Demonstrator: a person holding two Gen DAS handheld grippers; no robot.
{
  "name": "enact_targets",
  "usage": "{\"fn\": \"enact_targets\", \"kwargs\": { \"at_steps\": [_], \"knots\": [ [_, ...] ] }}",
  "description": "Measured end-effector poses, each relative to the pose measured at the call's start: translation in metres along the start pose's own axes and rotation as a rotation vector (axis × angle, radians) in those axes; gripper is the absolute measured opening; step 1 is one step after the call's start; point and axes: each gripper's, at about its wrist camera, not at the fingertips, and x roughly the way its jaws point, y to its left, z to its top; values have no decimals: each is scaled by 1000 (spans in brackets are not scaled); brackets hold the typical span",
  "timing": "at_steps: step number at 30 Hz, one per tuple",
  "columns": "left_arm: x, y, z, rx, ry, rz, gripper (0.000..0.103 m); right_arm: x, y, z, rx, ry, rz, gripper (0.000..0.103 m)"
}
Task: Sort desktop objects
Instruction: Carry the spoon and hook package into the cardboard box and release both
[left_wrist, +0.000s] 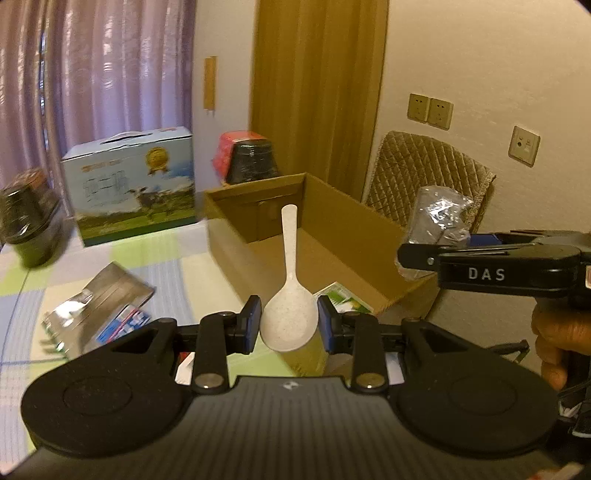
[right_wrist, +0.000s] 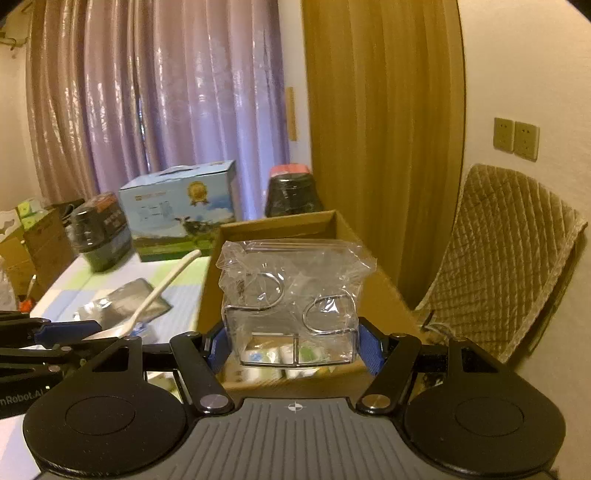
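left tongs grasp a white spoon, right tongs grasp a clear bagged holder above the cardboard box.

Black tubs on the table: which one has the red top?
The far black tub behind the cardboard box; the left black tub beside the blue milk carton lacks the red top.

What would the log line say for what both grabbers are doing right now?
left gripper: shut on white rice spoon | right gripper: shut on clear bagged holder | both over cardboard box | nothing released yet
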Motion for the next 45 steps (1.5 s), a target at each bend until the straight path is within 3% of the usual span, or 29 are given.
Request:
{"fn": "enact_targets", "kwargs": {
  "at_steps": [15,19,34,45],
  "knots": [
    [79,-28,24,15,39,-41,28,44,-53,11,58,25,-14,65],
    [76,-24,20,30,25,-21,28,47,-57,9,67,30,-15,66],
    [39,8,-6,-65,31,17,30,56,-42,7,46,57,0,66],
    [28,22,-12,-98,31,34,37,61,-39,3,40,59,-51,72]
  ]
}}
